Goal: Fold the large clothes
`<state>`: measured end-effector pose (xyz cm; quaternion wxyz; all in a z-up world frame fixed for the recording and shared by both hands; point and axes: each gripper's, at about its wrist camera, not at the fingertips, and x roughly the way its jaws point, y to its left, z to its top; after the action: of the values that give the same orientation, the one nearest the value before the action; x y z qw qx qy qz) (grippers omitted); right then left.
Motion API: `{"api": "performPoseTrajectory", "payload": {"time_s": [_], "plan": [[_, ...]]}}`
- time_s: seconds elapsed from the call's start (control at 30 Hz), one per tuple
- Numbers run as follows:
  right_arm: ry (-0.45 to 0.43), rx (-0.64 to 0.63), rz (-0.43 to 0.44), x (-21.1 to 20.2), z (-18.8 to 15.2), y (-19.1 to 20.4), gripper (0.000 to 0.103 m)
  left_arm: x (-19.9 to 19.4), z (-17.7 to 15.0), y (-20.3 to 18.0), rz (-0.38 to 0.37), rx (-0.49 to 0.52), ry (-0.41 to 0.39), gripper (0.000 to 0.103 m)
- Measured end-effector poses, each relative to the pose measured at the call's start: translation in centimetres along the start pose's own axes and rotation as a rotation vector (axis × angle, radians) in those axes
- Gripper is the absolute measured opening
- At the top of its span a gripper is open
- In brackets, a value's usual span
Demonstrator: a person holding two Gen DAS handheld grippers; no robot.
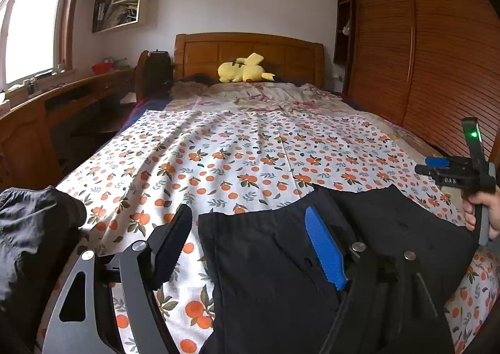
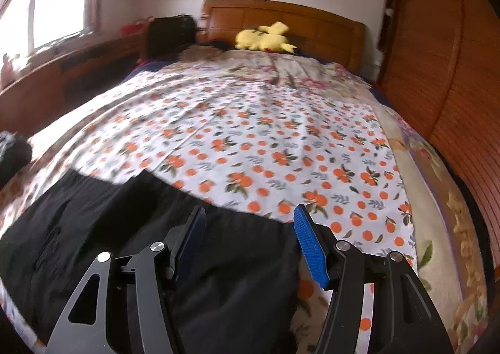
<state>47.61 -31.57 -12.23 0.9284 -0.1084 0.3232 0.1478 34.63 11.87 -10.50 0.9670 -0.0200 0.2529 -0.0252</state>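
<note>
A black garment (image 1: 281,263) lies flat on the near part of the bed, on an orange-print sheet (image 1: 218,160). My left gripper (image 1: 250,216) is open above the garment's left edge, with one finger over the sheet and the blue pad (image 1: 325,251) over the cloth. My right gripper (image 2: 250,213) is open above the garment's right edge (image 2: 218,247), holding nothing. The right gripper also shows in the left wrist view (image 1: 459,172), held by a hand above the garment's right side.
A second dark garment (image 1: 34,229) is bunched at the bed's left edge. A yellow plush toy (image 1: 243,69) lies by the wooden headboard (image 1: 250,47). A desk (image 1: 47,104) runs along the left, a wooden wardrobe (image 1: 437,57) along the right.
</note>
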Motion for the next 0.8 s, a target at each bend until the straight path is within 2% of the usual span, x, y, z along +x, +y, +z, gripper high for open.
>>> {"api": "performPoseTrajectory", "payload": {"time_s": [0.2,0.33,0.43,0.57,0.8], "plan": [[0.037,-0.041,0.053,-1.8,-3.3,2.9,0.056,-0.4,-1.1,-0.4,-0.018,0.019,0.009,0.078],[0.076,-0.049,0.054,-2.7,-5.9,3.8,0.049,-0.5,-2.3,-1.1,-0.047,0.038,0.031,0.078],[0.104,-0.029,0.055,-3.6,-7.5,3.5,0.041,-0.6,-3.3,-2.1,-0.074,0.059,0.048,0.078],[0.119,-0.024,0.02,-5.7,-9.5,2.8,0.035,-0.9,-5.1,-4.0,-0.121,0.087,0.077,0.078],[0.133,-0.008,-0.01,-9.0,-12.0,1.6,0.035,-1.7,-8.2,-7.1,-0.181,0.129,0.118,0.078]]}}
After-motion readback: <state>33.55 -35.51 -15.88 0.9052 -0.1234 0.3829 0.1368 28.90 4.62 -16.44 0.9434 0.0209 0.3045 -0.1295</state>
